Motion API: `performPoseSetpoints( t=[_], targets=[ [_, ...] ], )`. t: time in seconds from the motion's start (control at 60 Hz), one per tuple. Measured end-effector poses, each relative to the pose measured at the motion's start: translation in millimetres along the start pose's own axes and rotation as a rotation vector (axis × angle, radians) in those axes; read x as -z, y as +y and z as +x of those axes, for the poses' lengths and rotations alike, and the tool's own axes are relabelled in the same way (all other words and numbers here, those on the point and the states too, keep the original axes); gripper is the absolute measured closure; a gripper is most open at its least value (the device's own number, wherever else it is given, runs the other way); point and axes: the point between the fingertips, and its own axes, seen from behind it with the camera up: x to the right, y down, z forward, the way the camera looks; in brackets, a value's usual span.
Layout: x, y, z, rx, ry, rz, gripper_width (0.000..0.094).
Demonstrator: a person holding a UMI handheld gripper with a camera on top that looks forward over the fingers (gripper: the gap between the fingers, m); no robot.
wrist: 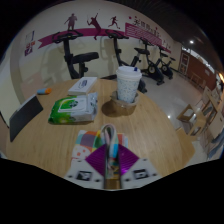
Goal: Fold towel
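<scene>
A: Here, where is the towel [107, 152]?
B: Clamped in the gripper [110, 166] jaws, over the tabletop [150, 125].
A: Step?
B: Probably mid-fold; next, carry the held edge across.

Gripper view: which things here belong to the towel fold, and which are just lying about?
Job:
- claw
- pale patterned piece between the claw's fingers, possibly the towel; unclear

Lying about:
- plastic cup
- green-and-white packet
- paper sheet
- round wooden table
- exercise bikes by the wall
</scene>
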Motion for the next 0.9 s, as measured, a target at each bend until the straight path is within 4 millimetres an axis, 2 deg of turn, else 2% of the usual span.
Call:
performPoseSetpoints(
  t=[0.1, 0.133, 0.183, 0.217, 0.283, 0.4, 0.5, 0.6, 0.683, 0.8, 0.9],
  targets=[
    [20, -5, 0, -0.005, -0.013, -0.004, 0.0077],
    [34, -8, 2, 0.008, -0.009, 0.008, 0.0126],
    [56, -14, 3, 0.032, 0.002, 0.025, 0.0070],
    [73, -18, 2, 0.042, 0.006, 0.034, 0.0075],
    [119, -15, -7, 0.058, -0.015, 0.036, 0.0081],
    [195, 2, -20, 0.053, -0.041, 0.030, 0.0076],
    [248, 27, -24, 0.048, -0.030, 0.013, 0.0079],
    [279, 53, -27, 0.022, -0.020, -0.004, 0.0077],
    [294, 65, -29, 0.030, -0.007, 0.005, 0.0081],
    [303, 68, -33, 0.057, -0.010, 0.029, 0.0083],
    [302, 67, -39, 0.041, -0.020, 0.028, 0.0080]
  ],
)
